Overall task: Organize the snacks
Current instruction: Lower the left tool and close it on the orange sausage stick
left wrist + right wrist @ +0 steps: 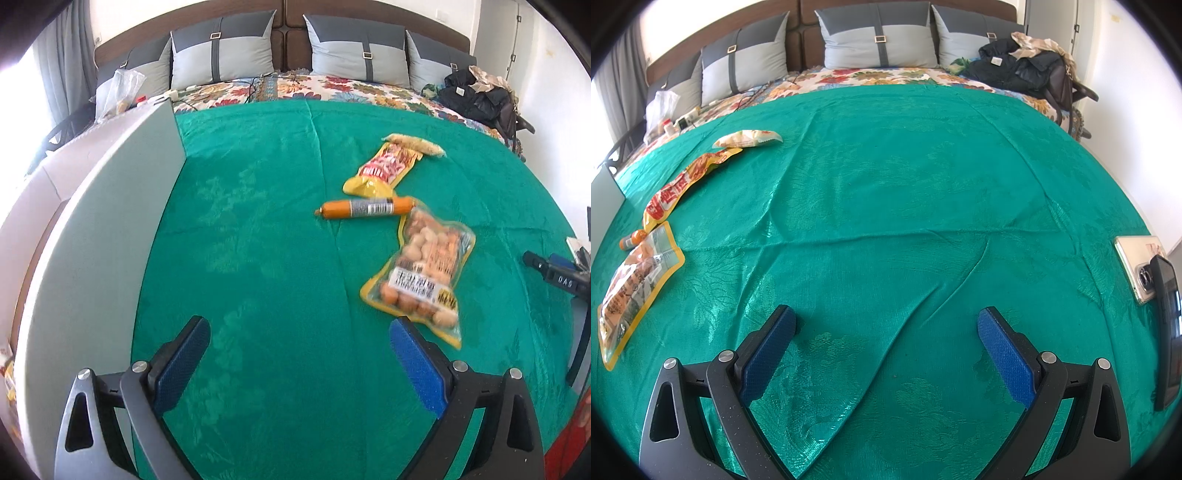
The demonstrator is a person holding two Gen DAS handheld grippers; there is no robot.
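left wrist view: the left gripper (297, 343) hangs wide open and empty over the green cover (258, 258). nearest snack — the peanut bag (421, 273) — lies just right of it; i would straddle its narrow waist, then lower squarely before closing.

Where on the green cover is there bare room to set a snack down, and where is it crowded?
Bare: the wide stretch of green cover between the snacks and the phone, and the strip between the grey box and the sausage. Crowded: the sausage, nut bag, yellow pouch and pale packet lie bunched together.
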